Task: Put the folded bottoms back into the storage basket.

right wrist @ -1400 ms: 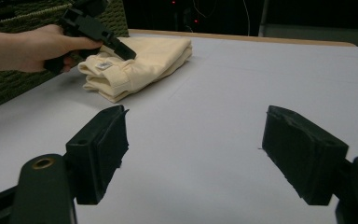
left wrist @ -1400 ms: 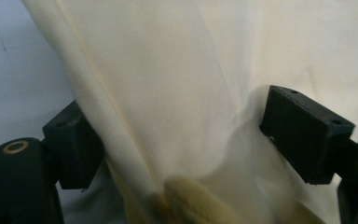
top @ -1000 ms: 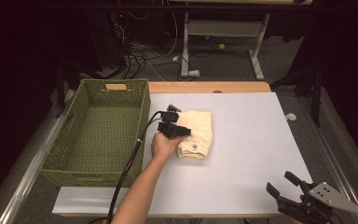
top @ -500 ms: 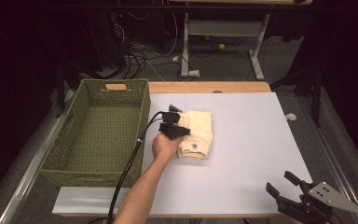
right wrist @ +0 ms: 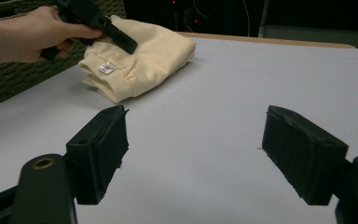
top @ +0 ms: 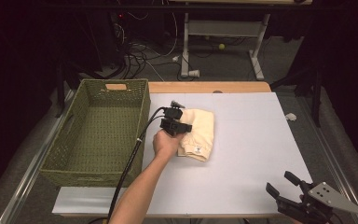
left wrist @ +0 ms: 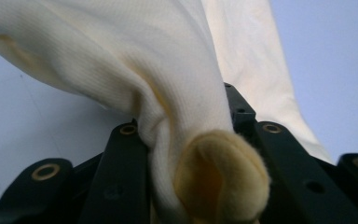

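Beside the basket: the cloth (top: 198,133) is lying folded on the table (top: 261,140), just right of the basket (top: 98,135), probably so that a short carry will land it inside.
Left gripper: the left gripper (top: 176,125) is biting the cloth's edge nearest the basket; in the left gripper view a fold of cloth (left wrist: 205,154) is bulging up between the jaws, so they are clamped on it.
Grip choice: taking a bunched fold rather than a single layer is likely meant to keep the bundle from opening when lifted.
Hand: the person's hand (top: 165,142) is angling the tool down from the basket side, which is leaving the lift path toward the basket free.
Right gripper: the right gripper (top: 291,193) is waiting well away from the basket, at the table's near edge; its jaws are standing wide apart with nothing between them, as the right gripper view shows.
Basket: its inside is showing nothing but weave, ready to receive the cloth.
Risk: a loose layer may be slipping out if the lift is quick.
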{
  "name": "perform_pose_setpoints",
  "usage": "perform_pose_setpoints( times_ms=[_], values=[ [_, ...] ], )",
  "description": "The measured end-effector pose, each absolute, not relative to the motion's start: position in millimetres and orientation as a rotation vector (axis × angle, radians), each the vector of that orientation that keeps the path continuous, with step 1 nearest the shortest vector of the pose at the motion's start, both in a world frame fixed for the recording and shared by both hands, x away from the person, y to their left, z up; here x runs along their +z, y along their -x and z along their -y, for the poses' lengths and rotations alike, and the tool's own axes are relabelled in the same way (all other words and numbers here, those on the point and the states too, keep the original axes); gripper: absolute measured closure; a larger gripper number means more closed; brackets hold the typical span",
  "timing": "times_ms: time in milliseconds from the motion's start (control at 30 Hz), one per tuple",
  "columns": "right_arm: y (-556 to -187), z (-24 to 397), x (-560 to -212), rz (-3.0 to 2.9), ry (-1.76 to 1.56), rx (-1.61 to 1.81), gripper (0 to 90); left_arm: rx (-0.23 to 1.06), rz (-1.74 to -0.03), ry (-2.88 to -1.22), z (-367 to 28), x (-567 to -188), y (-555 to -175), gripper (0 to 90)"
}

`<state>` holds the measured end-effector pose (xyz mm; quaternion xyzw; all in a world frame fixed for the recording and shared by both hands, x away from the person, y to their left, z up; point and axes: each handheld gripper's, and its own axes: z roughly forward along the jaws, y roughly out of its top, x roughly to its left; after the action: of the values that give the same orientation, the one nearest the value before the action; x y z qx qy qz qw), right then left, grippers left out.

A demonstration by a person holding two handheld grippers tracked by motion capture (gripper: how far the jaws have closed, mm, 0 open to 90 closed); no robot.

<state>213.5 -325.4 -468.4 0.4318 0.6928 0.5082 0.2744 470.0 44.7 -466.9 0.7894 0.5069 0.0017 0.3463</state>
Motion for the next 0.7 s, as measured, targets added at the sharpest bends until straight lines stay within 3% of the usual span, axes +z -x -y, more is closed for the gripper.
perform_pose_setpoints(
  times_ms=[700],
  values=[
    [-227.6,316.4,-469.5,-1.876,-1.125,1.311,23.1,0.024,-1.223,-2.051,-42.5,-430.2,-454.2,67.5]
  ],
)
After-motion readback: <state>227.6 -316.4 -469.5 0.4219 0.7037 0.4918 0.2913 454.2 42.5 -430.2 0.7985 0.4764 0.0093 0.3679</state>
